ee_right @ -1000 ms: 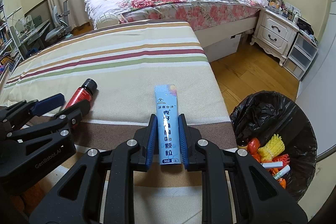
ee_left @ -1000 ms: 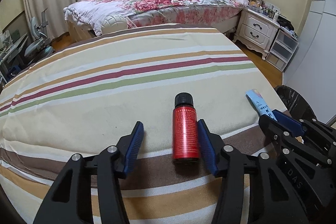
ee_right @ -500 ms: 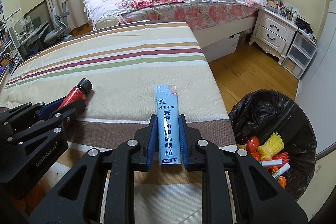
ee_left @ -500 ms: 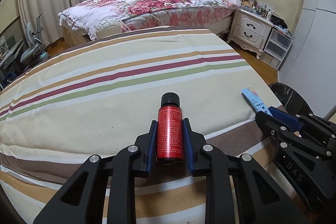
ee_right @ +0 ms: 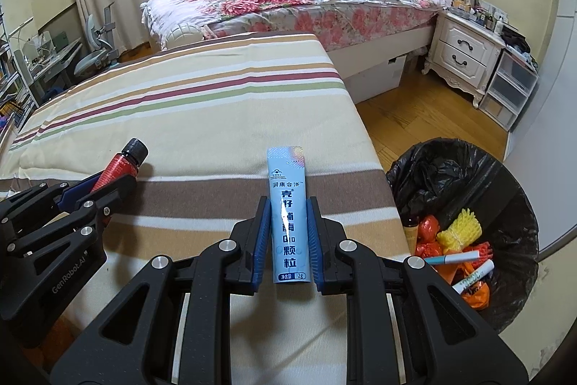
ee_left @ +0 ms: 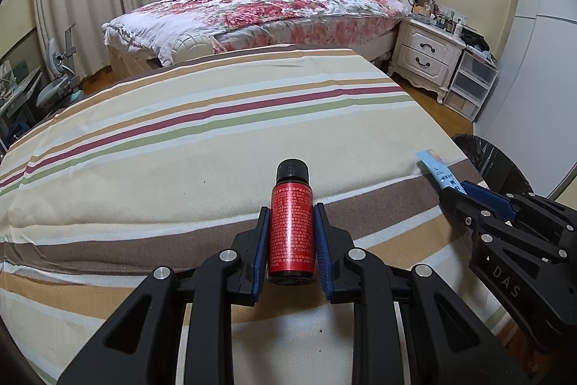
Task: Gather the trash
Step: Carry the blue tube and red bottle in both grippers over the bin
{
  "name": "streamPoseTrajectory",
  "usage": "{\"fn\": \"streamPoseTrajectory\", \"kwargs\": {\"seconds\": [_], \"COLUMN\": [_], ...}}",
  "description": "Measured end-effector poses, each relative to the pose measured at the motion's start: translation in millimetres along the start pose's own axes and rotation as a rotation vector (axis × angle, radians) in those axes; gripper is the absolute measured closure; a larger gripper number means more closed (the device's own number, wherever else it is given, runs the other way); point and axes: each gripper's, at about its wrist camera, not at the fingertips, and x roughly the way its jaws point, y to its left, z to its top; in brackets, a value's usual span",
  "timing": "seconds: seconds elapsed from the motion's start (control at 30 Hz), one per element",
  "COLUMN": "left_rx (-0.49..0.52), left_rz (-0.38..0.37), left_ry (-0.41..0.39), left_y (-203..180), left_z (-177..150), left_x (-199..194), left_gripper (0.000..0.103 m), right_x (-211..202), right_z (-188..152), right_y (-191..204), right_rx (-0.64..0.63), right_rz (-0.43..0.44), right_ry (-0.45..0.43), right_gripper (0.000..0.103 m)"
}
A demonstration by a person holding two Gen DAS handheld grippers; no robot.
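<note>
Left wrist view shows your left gripper (ee_left: 291,237) clamped on the red bottle (ee_left: 291,233), its blue pads pressed flat against both sides of the label, black cap pointing away from you. That grip low on the body, judging by how the bottle sits, keeps it from swinging. The bottle hangs just above the brown band of the striped bedspread (ee_left: 202,139), at its near edge.

Your right gripper (ee_right: 288,233) is likewise closed, pinching the light blue sachet (ee_right: 288,215) by its long edges, so the thin packet stands stiff along the fingers instead of folding. It too is over the bedspread's near edge, toward its right corner.

Beyond that corner, down on the floor, stands the bin lined with a black bag (ee_right: 465,175), already holding orange, yellow and white scraps. Both pieces seem ready to carry there; the sachet is nearer, so it would likely go first.
</note>
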Motion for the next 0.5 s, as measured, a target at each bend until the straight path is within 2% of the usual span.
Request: {"fn": "streamPoseTrajectory", "kwargs": {"seconds": [0.23, 0.5], "left_rx": [0.006, 0.040], "left_rz": [-0.010, -0.042], "left_ry": [-0.013, -0.053], "left_y": [-3.7, -23.5], "left_z": [-5.9, -7.6], "left_x": [-11.5, -27.2], "left_gripper": [0.078, 0.078], "right_x": [-7.1, -35.7], "right_z": [-7.4, -25.0], "right_y": [-0.4, -12.1], "right_rx": [0.011, 0.036], "right_rz": [0.002, -0.017], "right_ry": [-0.006, -0.039], "right_gripper": [0.083, 0.083]}}
